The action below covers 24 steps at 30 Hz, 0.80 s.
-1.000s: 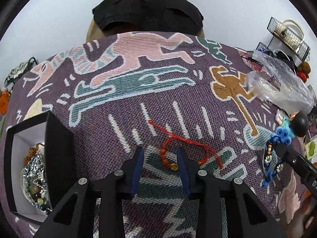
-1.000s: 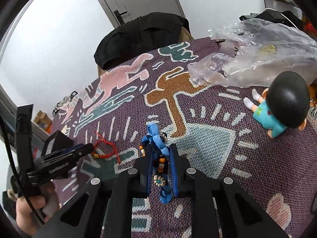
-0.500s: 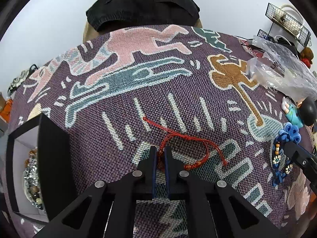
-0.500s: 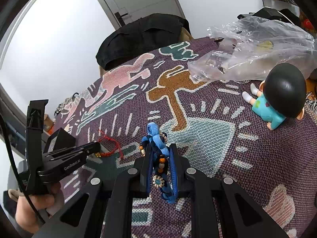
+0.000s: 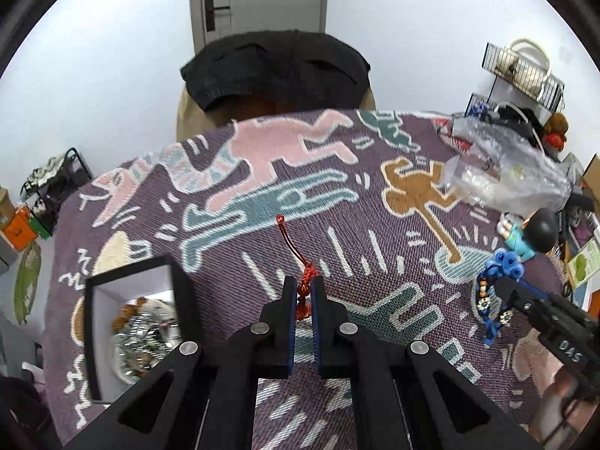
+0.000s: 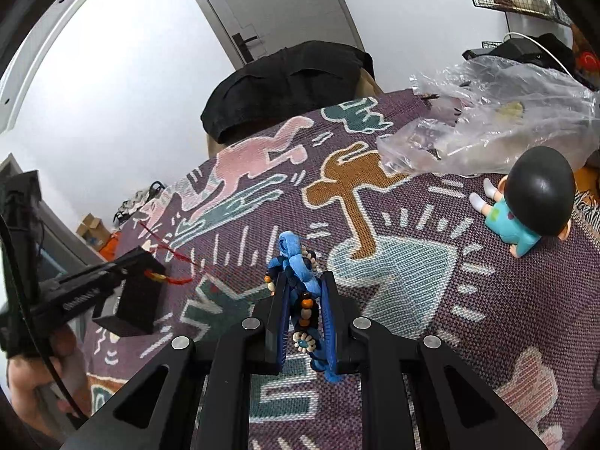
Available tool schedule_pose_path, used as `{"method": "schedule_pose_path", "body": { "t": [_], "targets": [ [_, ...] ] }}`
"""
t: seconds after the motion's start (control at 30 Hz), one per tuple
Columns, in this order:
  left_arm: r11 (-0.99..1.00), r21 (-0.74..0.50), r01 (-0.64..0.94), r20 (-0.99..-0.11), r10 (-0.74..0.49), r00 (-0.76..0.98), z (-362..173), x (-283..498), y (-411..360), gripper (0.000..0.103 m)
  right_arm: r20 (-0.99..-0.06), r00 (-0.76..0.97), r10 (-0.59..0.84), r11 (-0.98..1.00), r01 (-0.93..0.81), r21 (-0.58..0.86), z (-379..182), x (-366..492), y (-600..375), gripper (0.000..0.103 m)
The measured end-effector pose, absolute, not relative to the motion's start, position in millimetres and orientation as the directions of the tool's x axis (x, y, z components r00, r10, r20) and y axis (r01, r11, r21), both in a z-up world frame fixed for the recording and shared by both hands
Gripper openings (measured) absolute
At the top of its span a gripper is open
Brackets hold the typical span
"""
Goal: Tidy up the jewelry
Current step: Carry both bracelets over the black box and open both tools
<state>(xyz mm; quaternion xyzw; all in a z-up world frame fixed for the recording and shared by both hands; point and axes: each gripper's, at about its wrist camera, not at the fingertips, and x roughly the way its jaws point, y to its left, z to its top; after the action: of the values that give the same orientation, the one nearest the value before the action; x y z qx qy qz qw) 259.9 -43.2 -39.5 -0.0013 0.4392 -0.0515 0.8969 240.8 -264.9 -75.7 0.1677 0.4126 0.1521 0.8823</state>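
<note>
A person's two handheld grippers work above a purple woven tablecloth (image 5: 232,292) patterned with pink, teal and brown cartoon figures; the left gripper (image 5: 303,290) has its jaws pressed together on the knotted, beaded middle of a red cord bracelet (image 5: 304,292), one loose strand arching forward from the pinch to a small red bead at its tip over the cloth; seen from the right wrist camera, the same left gripper (image 6: 152,273) is held by a bare hand (image 6: 41,371) at the cloth's near left edge, the red cord bracelet (image 6: 176,258) trailing clear of the fabric from its tips. The right gripper (image 6: 303,292) is clamped on a blue braided bracelet (image 6: 296,258) strung with white flower beads and orange and black beads; the braid's looped end stands up beyond the fingertips and a frayed blue tail hangs beneath them, above the cloth's teal panel. A black jewelry box (image 5: 176,300), white inside and holding a heap of silvery and brown beaded pieces, sits on the cloth's left side; a black-haired toy figurine (image 6: 525,206) in a turquoise shirt lies toward the cloth's right edge, just in front of a crumpled clear plastic bag (image 6: 498,120); a dark garment (image 5: 273,67) is draped over a chair at the cloth's far edge.
</note>
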Motion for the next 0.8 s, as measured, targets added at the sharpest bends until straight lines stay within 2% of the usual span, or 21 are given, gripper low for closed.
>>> {"method": "schedule_pose_path", "body": {
  "t": [0.37,0.8],
  "targets": [
    [0.999,-0.047,0.028,-0.744,-0.053,0.666,-6.1,242.9,2.7,0.007,-0.652,0.630,0.422,0.894,-0.168,0.416,-61.8,234.2,-252.0,0.017],
    [0.997,-0.058,-0.048,-0.727,-0.009,0.686,-0.4,230.2,51.3,0.007,-0.648,0.629,0.430,0.896,-0.209,0.392,-51.9,228.9,-232.6,0.017]
  ]
}}
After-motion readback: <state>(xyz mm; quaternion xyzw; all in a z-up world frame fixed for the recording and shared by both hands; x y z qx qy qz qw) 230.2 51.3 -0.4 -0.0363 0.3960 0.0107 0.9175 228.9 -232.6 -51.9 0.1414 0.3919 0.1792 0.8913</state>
